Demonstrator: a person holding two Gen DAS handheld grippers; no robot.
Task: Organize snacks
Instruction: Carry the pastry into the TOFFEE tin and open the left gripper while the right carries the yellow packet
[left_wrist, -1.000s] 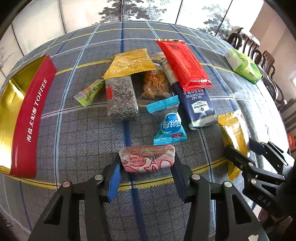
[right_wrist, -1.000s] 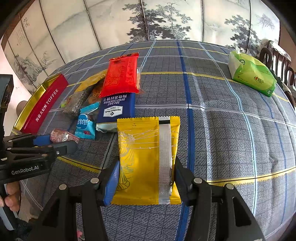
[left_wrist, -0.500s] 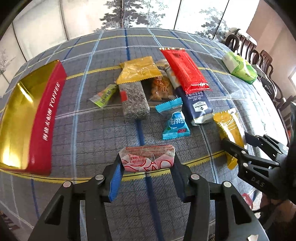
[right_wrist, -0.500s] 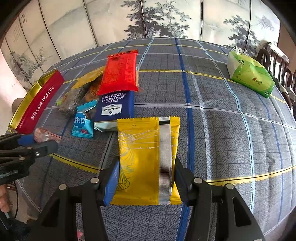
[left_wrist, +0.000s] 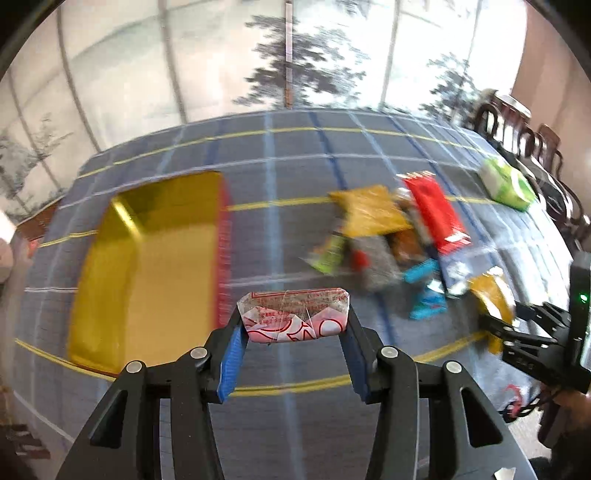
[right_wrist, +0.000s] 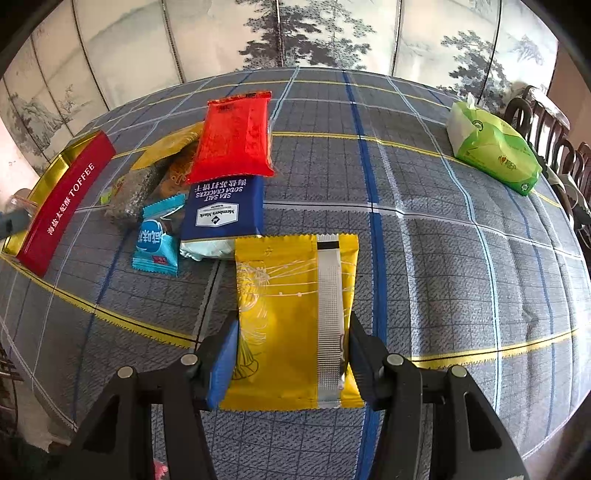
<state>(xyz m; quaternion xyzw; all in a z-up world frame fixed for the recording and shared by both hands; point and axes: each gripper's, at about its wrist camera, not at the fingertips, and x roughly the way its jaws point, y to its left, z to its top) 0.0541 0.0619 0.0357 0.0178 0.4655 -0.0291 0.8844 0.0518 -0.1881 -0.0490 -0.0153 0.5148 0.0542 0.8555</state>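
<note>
My left gripper (left_wrist: 293, 325) is shut on a small red-and-white wrapped candy (left_wrist: 295, 317), held above the cloth just right of the gold toffee tin (left_wrist: 147, 258). The tin's red side (right_wrist: 62, 206) shows at the left of the right wrist view. My right gripper (right_wrist: 291, 332) is shut on a yellow snack packet (right_wrist: 291, 317) with a silver seam, over the checked tablecloth (right_wrist: 443, 258). A heap of snacks lies beyond it: a red packet (right_wrist: 234, 136), a navy cracker pack (right_wrist: 225, 214), a light-blue candy (right_wrist: 157, 243), a dark seeded bar (right_wrist: 133, 195).
A green tissue pack (right_wrist: 495, 151) lies at the far right of the table. Dark wooden chairs (left_wrist: 524, 140) stand along the right edge. A painted folding screen (right_wrist: 295, 33) closes off the back. The right gripper's body (left_wrist: 543, 347) shows at the right of the left wrist view.
My left gripper has risen and swung left with the candy; the gold tin now fills the view's left centre and the picture is blurred. The right gripper and its yellow packet have barely shifted.
</note>
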